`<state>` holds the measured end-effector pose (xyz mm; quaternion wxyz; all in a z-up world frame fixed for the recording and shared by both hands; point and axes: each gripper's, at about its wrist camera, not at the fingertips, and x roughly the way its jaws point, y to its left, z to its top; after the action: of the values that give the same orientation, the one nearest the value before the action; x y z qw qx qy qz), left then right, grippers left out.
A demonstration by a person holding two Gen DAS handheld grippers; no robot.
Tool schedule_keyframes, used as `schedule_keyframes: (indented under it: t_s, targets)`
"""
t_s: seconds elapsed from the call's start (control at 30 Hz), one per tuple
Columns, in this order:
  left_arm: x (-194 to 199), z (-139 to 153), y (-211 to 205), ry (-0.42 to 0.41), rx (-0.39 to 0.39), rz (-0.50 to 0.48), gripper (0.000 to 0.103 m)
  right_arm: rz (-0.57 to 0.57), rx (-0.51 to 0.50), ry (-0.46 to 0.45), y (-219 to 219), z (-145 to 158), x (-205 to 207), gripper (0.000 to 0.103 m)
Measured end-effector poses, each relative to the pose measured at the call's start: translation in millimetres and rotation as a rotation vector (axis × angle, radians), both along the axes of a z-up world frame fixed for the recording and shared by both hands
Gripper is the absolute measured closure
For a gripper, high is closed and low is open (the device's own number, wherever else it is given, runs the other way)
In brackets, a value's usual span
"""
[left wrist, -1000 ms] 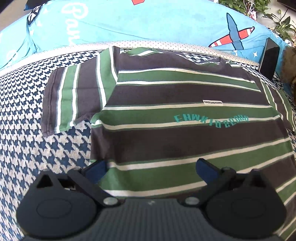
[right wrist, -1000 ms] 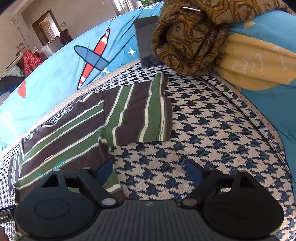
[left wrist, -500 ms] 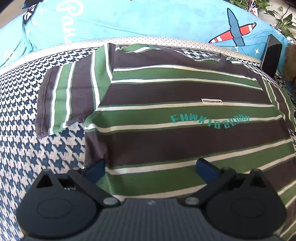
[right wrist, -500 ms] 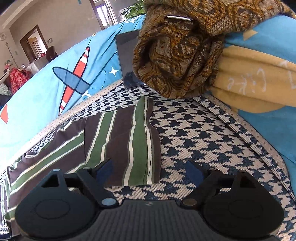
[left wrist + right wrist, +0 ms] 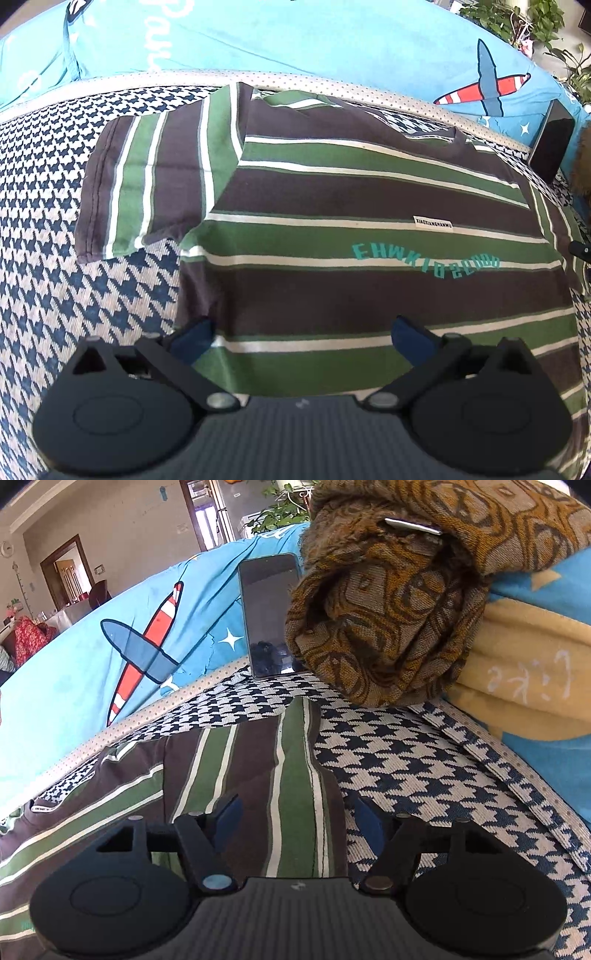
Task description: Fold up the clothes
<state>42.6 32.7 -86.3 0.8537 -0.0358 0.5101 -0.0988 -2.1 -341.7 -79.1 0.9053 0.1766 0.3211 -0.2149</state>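
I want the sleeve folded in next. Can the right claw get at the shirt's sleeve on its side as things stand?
Probably yes. The right claw already straddles the sleeve, jaws closing with the cloth between them; the brown bundle and phone sit beyond.

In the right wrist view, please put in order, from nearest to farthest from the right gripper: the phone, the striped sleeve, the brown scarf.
1. Striped sleeve: between the closing jaws of the right gripper, pads not yet pressing it.
2. Brown scarf: ahead, to the right, bundled on the yellow cushion.
3. Phone: ahead, slightly left, leaning on the blue cushion. Its base is nearly level with the scarf's lower edge, so this order is close.
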Motion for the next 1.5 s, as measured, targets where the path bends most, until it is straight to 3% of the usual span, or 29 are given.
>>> schedule_keyframes:
  t_s: [0.1, 0.33, 0.53, 0.83, 0.97, 1.13, 1.27, 1.37, 1.5]
  targets:
    - [0, 0, 1, 0.004, -0.008, 0.003, 0.0, 0.009, -0.04, 0.009, 4, -2, 5, 0.048]
    - [0, 0, 0, 0.006, -0.003, -0.007, 0.0, 0.034, -0.082, 0.008, 8, -3, 12, 0.087]
    - [0, 1, 2, 0.006, -0.008, -0.005, 0.0, 0.046, -0.109, -0.004, 14, -3, 17, 0.095]
    - [2, 2, 10, 0.004, -0.026, 0.017, 0.0, 0.092, -0.211, -0.121, 45, 24, 15, 0.095]
    - [2, 3, 14, 0.001, -0.033, 0.025, 0.0, 0.213, -0.305, -0.187, 79, 35, 13, 0.095]
    - [2, 4, 18, 0.001, -0.039, 0.032, 0.0, 0.489, -0.339, -0.179, 123, 28, 14, 0.095]
    - [2, 6, 21, -0.006, -0.046, 0.038, 0.0, 0.631, -0.234, -0.089, 133, 15, 24, 0.085]
    - [2, 8, 25, -0.016, -0.051, 0.047, 0.0, 0.57, -0.137, -0.123, 120, 18, 23, 0.071]
    - [3, 11, 31, -0.028, -0.038, 0.063, 0.0, 0.398, -0.057, -0.156, 91, 24, 18, 0.068]
